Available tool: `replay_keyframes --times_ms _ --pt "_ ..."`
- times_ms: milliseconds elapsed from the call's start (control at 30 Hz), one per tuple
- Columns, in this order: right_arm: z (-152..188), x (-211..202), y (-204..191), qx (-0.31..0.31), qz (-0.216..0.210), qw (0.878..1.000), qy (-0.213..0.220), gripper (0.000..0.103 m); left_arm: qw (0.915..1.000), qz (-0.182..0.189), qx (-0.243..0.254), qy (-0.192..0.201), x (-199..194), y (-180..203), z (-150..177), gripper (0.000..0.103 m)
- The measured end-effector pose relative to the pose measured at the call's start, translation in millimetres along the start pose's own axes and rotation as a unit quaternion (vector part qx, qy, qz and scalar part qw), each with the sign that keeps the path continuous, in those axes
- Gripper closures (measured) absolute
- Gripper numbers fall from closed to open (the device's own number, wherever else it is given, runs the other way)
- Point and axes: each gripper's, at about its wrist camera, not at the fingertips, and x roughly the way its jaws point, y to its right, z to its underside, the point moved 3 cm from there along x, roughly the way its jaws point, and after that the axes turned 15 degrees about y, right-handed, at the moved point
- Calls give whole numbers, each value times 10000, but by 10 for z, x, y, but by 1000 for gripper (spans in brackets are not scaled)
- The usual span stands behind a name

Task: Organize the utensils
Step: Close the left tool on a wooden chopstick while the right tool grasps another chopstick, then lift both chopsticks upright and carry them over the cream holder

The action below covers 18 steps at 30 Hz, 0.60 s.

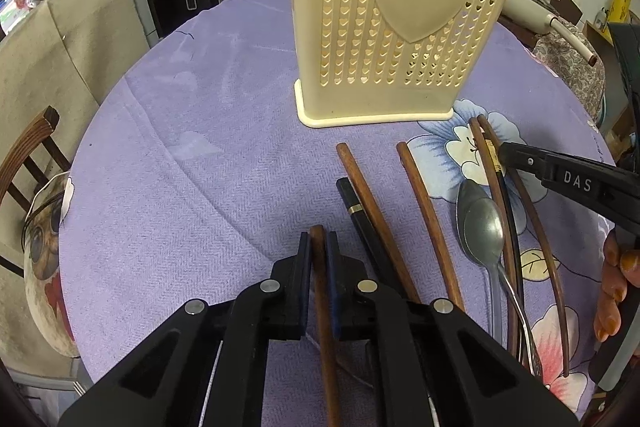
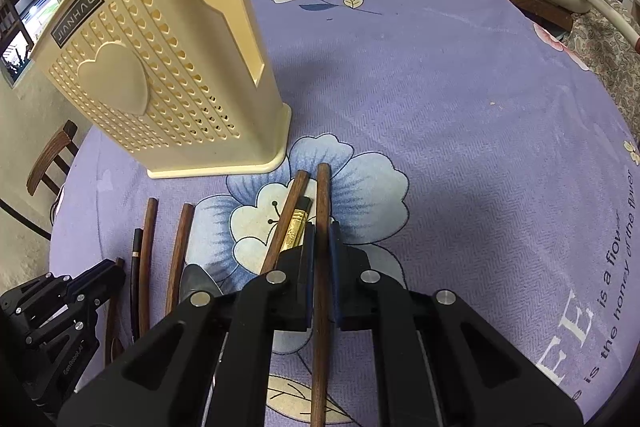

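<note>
On the round table with the lilac flowered cloth [image 2: 460, 99], a cream plastic utensil holder [image 1: 384, 27] stands upright, its wall pierced with small hearts and one large raised heart. Just in front of its base, loose utensils lie in a rough row on the cloth.

Left gripper [image 1: 319, 243]: jaws drawn narrow, pads pressed on both sides of a brown wooden chopstick [image 1: 322, 307], the leftmost of the row. To its right lie a black chopstick with a gold band [image 1: 356, 211], two more brown chopsticks [image 1: 372, 211] and a metal spoon [image 1: 480, 223], bowl pointing toward the holder.

Right gripper [image 2: 323, 239]: jaws likewise narrow, clamped on another brown chopstick [image 2: 322, 195], the rightmost one, whose tip lies on the blue flower print. Just beside it on the left sit a gold-banded dark chopstick [image 2: 296, 227] and one more brown stick [image 2: 288, 215].

A person's fingers [image 1: 612, 299] show at the right gripper's handle in the left view.
</note>
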Motion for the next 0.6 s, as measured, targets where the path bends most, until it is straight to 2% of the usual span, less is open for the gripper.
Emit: replay_keyframes --times_ms 200,333,500,600 --pt "21 -19 -24 -30 -18 10000 65 96 9999 18 -119 4 23 -29 -19 96" --pt "-17 -137 -42 -51 -96 9994 322 96 9998 50 -174 75 -14 -50 -72 96" --pt "-158 -480 -46 -42 -496 9954 822 96 9980 229 -346 473 -284 -125 -301 96" --pt "-281 -778 -29 -28 -836 9898 1151 96 9948 272 -424 886 -572 -202 -509 96"
